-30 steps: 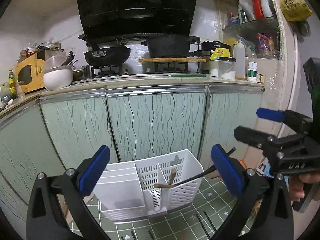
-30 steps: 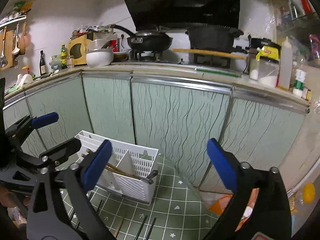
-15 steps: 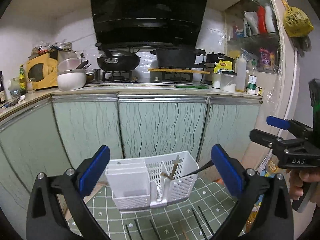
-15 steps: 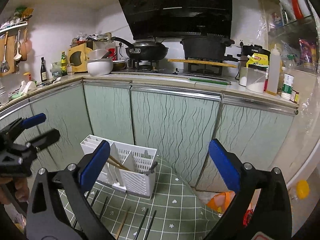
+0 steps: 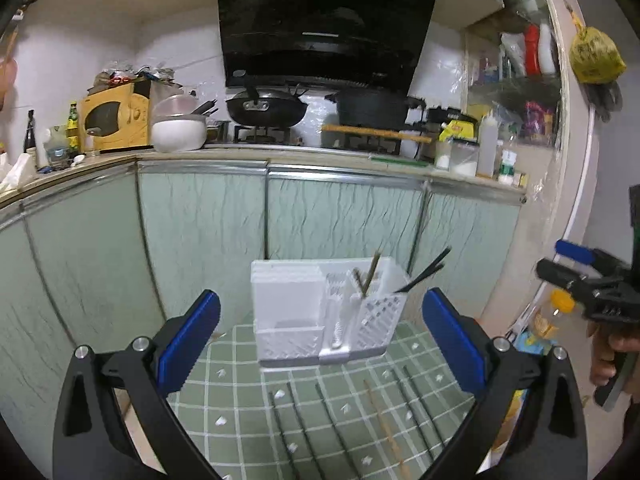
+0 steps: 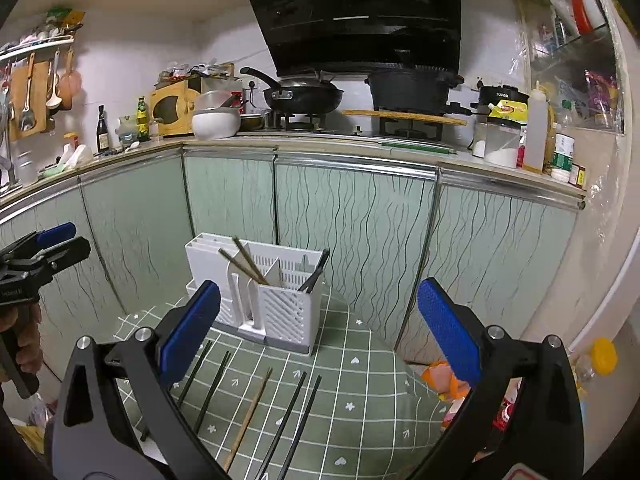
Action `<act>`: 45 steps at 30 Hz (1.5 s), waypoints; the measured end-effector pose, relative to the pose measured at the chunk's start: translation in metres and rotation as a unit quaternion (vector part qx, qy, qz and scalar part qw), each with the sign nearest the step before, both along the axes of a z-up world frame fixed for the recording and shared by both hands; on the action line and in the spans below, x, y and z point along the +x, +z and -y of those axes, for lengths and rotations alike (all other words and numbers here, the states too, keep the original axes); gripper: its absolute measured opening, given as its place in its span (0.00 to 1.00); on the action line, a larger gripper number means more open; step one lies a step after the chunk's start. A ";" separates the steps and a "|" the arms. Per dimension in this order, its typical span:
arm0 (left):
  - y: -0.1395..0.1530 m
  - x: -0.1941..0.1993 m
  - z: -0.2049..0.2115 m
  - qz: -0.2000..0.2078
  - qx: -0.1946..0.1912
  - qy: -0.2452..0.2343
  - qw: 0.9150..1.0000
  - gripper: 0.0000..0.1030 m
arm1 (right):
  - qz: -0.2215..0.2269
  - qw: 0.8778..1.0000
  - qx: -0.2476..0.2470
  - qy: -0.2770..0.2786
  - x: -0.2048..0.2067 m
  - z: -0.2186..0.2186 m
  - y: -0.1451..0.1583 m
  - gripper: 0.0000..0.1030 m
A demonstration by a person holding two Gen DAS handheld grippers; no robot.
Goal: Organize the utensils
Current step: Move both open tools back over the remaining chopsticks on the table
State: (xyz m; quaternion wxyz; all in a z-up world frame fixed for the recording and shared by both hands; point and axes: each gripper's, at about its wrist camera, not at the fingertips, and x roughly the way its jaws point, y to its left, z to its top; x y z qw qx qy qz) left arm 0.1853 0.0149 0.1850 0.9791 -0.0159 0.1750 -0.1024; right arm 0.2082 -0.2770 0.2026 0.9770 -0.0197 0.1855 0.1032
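A green checked cloth (image 6: pixel 352 384) covered the surface before pale green kitchen cabinets (image 6: pixel 352 220). On it stood the white utensil holder (image 6: pixel 280 312), with brown chopsticks (image 6: pixel 244 260) leaning inside it. Loose chopsticks (image 6: pixel 246 416) lay near its front, their length pointing toward the holder. The left gripper (image 5: pixel 320 336) and the right gripper (image 6: pixel 318 330) were both wide open and held nothing.

A home kitchen (lived-in): wok (image 6: pixel 303 95) on stove, range hood (image 6: pixel 360 16).
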 end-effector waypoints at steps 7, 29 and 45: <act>-0.025 -0.024 -0.008 0.008 0.017 0.006 1.000 0.95 | -0.001 1.000 -0.007 -0.004 -0.021 0.001 -0.030 0.92; -0.122 -0.029 -0.008 -0.057 0.023 0.013 0.998 0.95 | -0.056 0.998 -0.010 -0.012 -0.031 0.011 -0.118 0.92; -0.164 -0.044 -0.030 -0.054 0.052 0.054 0.996 0.95 | -0.079 0.996 -0.026 -0.033 -0.033 0.007 -0.179 0.92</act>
